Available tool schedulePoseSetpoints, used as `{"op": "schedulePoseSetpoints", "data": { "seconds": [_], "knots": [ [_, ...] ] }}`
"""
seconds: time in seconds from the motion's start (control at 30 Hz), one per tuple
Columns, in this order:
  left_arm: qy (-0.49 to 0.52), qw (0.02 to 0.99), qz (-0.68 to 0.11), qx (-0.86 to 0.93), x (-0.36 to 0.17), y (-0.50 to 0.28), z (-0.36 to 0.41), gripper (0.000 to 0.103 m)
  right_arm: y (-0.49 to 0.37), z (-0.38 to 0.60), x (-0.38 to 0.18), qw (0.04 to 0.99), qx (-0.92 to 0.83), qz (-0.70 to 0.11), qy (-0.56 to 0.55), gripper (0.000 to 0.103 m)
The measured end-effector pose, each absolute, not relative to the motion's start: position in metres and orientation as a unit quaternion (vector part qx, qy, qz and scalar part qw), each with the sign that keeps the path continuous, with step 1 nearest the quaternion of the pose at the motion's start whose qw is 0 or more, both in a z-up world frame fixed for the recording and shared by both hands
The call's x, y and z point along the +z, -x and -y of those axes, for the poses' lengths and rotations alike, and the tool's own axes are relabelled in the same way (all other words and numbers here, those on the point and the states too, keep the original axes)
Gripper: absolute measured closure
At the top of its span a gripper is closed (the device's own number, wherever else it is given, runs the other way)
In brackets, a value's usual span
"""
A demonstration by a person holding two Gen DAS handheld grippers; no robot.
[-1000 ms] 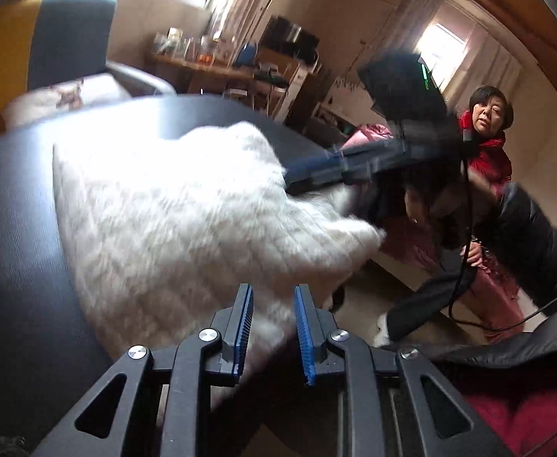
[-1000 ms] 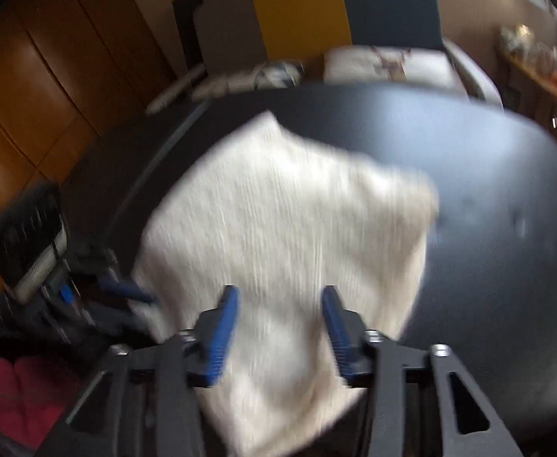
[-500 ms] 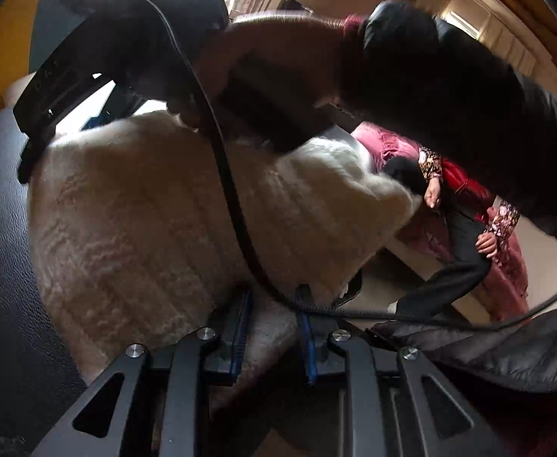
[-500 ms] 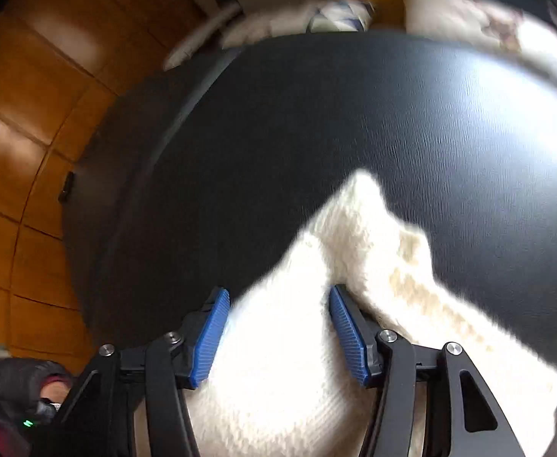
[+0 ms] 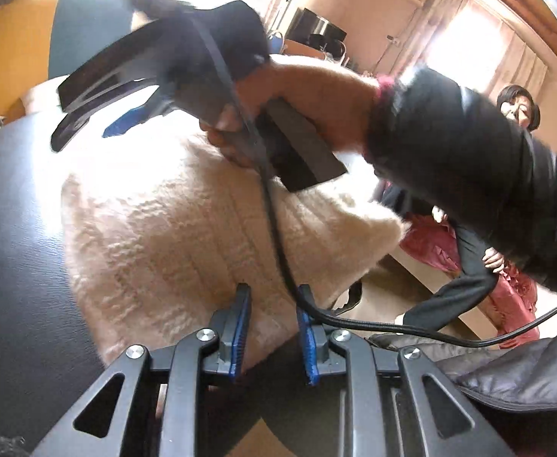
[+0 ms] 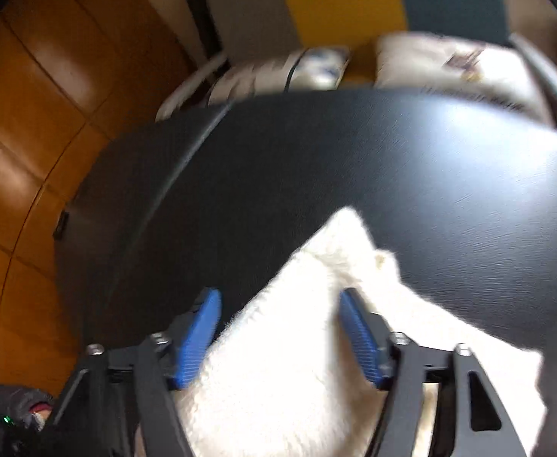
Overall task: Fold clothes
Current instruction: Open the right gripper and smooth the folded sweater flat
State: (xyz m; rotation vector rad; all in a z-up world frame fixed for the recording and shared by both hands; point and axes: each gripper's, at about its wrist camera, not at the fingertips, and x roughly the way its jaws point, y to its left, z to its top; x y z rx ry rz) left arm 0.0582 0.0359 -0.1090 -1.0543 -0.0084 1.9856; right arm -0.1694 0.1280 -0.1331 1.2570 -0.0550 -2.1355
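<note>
The cream knit (image 5: pixel 171 236) lies bunched on the dark surface (image 5: pixel 15 228), near its front edge. The left gripper (image 5: pixel 272 327) has narrowly parted jaws astride the near hem; whether they pinch it I cannot tell. The right gripper (image 6: pixel 278 327) stands wide open over a far corner. To fold well, grip both layers and keep edges aligned. The knit's long axis seems to run left to right; which end points where is unclear.

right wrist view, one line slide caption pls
Right gripper open over a corner of the cream knit garment on the black table.
</note>
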Motion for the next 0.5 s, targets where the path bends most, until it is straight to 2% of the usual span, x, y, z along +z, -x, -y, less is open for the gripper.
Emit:
{"op": "schedulePoseSetpoints", "data": {
  "seconds": [0.13,0.23,0.37,0.5],
  "knots": [
    [0.408,0.41,0.055,0.814,-0.089,-0.055,-0.005,0.076,0.128,-0.162,-0.101,0.29,-0.858,0.004,-0.424,0.016],
    [0.404,0.372,0.072,0.833,-0.082,-0.044,0.015,0.075,0.098,-0.195,-0.096,0.248,-0.873,-0.011,-0.42,0.01],
    [0.426,0.327,0.119,0.835,-0.089,-0.012,0.035,0.073,0.059,-0.243,-0.093,0.195,-0.888,-0.022,-0.416,0.007],
    [0.451,0.322,0.184,0.812,-0.107,0.02,0.047,0.07,0.035,-0.307,-0.116,0.192,-0.874,0.081,-0.439,0.002]
  ]
}}
